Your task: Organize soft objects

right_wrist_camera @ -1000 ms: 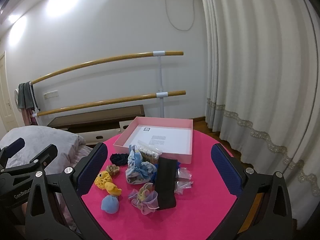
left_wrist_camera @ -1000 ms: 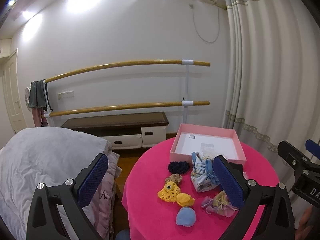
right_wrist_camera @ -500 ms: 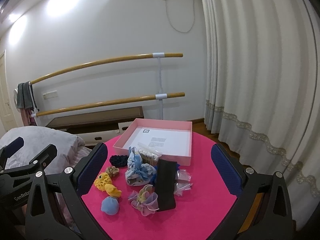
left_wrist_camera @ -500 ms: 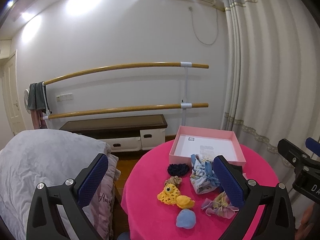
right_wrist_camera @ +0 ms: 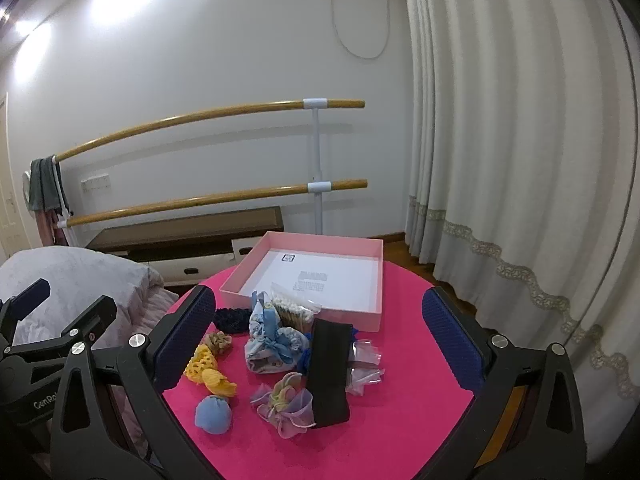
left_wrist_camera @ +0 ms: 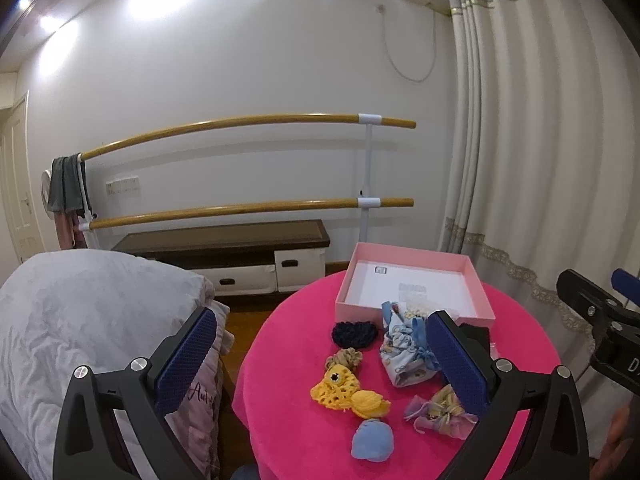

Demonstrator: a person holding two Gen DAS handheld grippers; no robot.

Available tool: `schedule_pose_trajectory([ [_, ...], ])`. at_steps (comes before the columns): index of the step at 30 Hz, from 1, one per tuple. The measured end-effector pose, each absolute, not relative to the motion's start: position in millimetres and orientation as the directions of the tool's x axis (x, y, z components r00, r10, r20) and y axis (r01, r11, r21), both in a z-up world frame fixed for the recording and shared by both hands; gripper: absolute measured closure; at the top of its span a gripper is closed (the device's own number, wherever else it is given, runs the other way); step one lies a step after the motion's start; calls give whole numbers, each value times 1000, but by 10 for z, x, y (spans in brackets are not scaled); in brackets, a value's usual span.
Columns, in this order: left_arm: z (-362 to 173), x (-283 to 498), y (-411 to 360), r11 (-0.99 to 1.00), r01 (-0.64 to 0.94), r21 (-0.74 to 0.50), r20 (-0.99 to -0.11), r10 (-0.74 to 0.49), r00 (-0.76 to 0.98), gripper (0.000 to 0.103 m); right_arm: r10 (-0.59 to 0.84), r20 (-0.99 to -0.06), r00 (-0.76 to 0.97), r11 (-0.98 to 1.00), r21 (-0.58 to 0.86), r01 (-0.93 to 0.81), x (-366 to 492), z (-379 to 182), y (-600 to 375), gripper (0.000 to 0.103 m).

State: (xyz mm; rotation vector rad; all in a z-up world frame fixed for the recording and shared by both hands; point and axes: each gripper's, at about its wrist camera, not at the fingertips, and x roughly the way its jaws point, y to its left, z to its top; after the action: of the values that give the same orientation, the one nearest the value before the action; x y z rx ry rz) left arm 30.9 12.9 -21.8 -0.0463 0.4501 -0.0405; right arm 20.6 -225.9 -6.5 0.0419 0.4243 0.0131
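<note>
On a round pink table (right_wrist_camera: pixel 400 412) lie several soft things: a yellow crochet toy (right_wrist_camera: pixel 208 374), a blue ball (right_wrist_camera: pixel 213 414), a navy scrunchie (right_wrist_camera: pixel 232 318), a tan scrunchie (right_wrist_camera: pixel 218 341), a blue print pouch (right_wrist_camera: pixel 272 346), a pastel organza scrunchie (right_wrist_camera: pixel 286 404) and a black band (right_wrist_camera: pixel 330 368). An empty pink box (right_wrist_camera: pixel 320 276) stands behind them. My left gripper (left_wrist_camera: pixel 322 364) and right gripper (right_wrist_camera: pixel 318 342) are both open and empty, held above the table's near side. The box (left_wrist_camera: pixel 412 288) and yellow toy (left_wrist_camera: pixel 348 394) also show in the left wrist view.
A bag of cotton swabs (right_wrist_camera: pixel 294 308) and clear plastic bags (right_wrist_camera: pixel 366 364) lie among the soft things. A grey-covered bed (left_wrist_camera: pixel 80 328) is left of the table. A low bench (left_wrist_camera: pixel 224 248), ballet bars (left_wrist_camera: pixel 248 208) and curtains (right_wrist_camera: pixel 520 160) stand behind.
Both grippers have risen and pulled back slightly, so the table and objects sit a little lower and farther in view. Nothing on the table has moved.
</note>
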Motion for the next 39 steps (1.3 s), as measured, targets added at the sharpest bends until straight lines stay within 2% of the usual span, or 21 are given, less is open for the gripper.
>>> schedule_pose_trajectory([
  [9, -492, 573, 71, 997, 38, -74, -517, -71, 853, 0, 17, -480, 877, 999, 39, 2, 448, -312, -2295, 0],
  [12, -661, 713, 42, 998, 39, -40, -572, -55, 818, 0, 21, -513, 858, 999, 43, 1, 535, -442, -2340, 0],
  [14, -820, 848, 38, 999, 42, 24, -613, -18, 790, 0, 20, -538, 843, 999, 47, 6, 596, -554, -2394, 0],
  [19, -1132, 1086, -23, 997, 48, 59, -674, 4, 739, 0, 38, -607, 794, 998, 64, 1, 731, -869, -2494, 0],
  [26, -1588, 1316, -151, 994, 88, 70, -724, -10, 690, 2, 86, -707, 702, 995, 102, -19, 876, -1355, -2596, 6],
  [33, -1896, 1452, -283, 989, 133, 62, -758, -40, 651, 2, 147, -738, 658, 988, 143, -60, 886, -1529, -2545, 8],
  [39, -2001, 1445, -336, 979, 203, -14, -787, -136, 602, 19, 255, -737, 626, 967, 201, -157, 883, -1532, -2350, 20],
])
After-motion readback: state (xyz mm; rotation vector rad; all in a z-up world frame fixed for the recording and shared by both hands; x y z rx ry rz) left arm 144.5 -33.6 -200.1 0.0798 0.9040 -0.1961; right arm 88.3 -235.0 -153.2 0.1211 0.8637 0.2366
